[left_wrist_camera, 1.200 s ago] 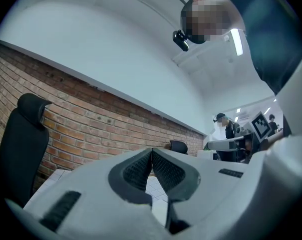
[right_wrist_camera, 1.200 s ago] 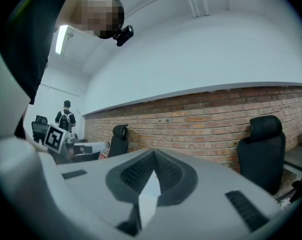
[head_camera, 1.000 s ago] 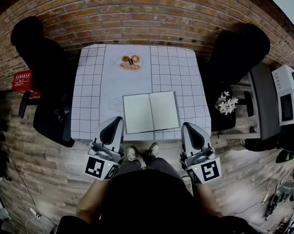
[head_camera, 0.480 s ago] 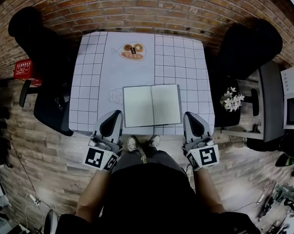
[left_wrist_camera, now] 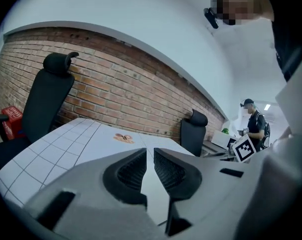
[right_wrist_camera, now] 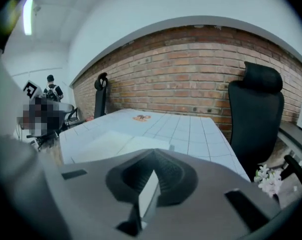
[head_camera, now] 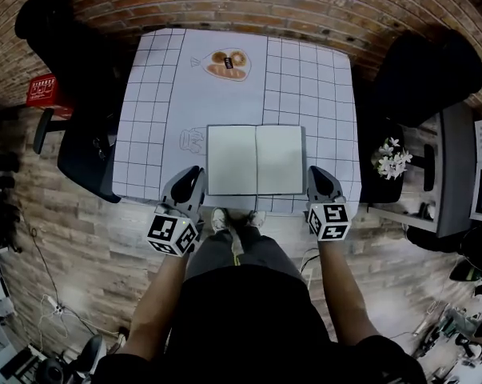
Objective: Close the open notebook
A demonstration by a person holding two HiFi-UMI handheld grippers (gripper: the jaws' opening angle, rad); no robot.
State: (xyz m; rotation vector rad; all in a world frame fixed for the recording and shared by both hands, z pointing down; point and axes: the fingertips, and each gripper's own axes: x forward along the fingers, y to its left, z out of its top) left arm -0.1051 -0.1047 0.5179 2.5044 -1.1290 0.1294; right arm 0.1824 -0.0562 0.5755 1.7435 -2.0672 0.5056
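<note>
An open notebook (head_camera: 255,159) with blank pale pages lies flat near the front edge of the white gridded table (head_camera: 145,134). My left gripper (head_camera: 191,174) hovers at the table's front edge, just left of the notebook, shut with nothing between its fingers. To the right of the notebook, at the same edge, my right gripper (head_camera: 317,174) is also shut and empty. In the left gripper view, the left gripper (left_wrist_camera: 149,150) points across the tabletop. The right gripper (right_wrist_camera: 153,153) looks over the notebook (right_wrist_camera: 105,144), which lies ahead to its left.
A printed picture of a plate of pastries (head_camera: 227,64) marks the table's far side. Black office chairs (head_camera: 73,78) (head_camera: 420,70) flank the table before a brick wall. White flowers (head_camera: 393,160) sit at the right, a red crate (head_camera: 47,92) at the left. A person (left_wrist_camera: 252,119) stands far off.
Both grippers have sunk and come in toward the table's front edge, either side of the notebook. The notebook has stayed open and in place.
</note>
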